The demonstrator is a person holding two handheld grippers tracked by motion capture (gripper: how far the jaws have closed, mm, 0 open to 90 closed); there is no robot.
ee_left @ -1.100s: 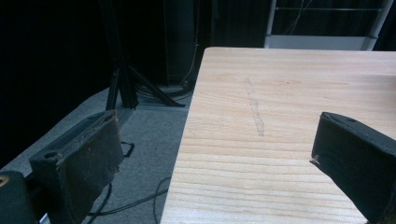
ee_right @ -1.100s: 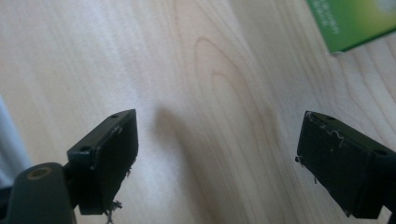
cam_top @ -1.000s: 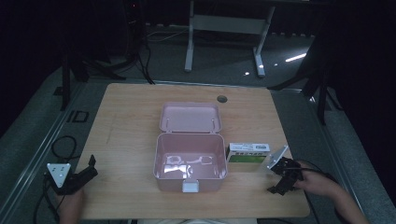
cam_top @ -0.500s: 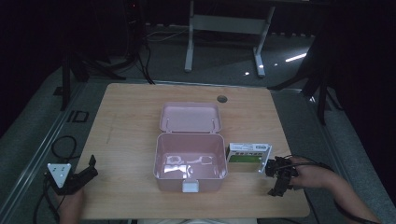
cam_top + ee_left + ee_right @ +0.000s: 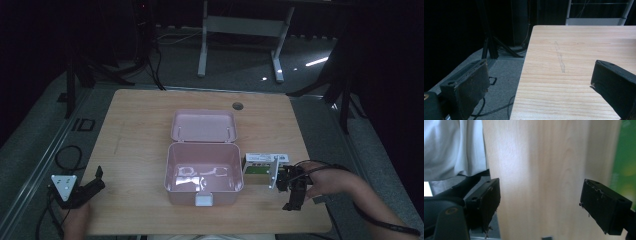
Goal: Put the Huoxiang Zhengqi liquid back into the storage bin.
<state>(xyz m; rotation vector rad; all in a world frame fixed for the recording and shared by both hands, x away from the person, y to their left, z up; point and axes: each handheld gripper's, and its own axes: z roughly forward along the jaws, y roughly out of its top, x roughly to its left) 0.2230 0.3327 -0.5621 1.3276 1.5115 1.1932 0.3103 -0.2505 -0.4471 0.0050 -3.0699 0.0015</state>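
Where the right hand works at the table's right edge, a small flat box with a white top and a green front face lies on the wooden table, just beside the right wall of the pink case. The case stands open in the middle of the table, its lid laid back flat behind it and a white latch at its near wall; pale shapes show on its floor, too faint to name.

The right gripper hangs just beside the small box's right end, its black jaws pointing toward the near edge of the table. In the right gripper view the jaws stand wide apart with bare wood between them and a blur of green at the right edge. They have just been closing a little, yet nothing is between them and they hold nothing. Whether the gripper's body touches the box, the high view does not settle.

The left gripper rests at the table's near left corner, jaws spread and empty, one over the table edge in the left gripper view.

Compared with a second ago, the right gripper has drawn in from the far right edge toward the small box and sits nearer to it; the left gripper, the case and the box have kept their places.
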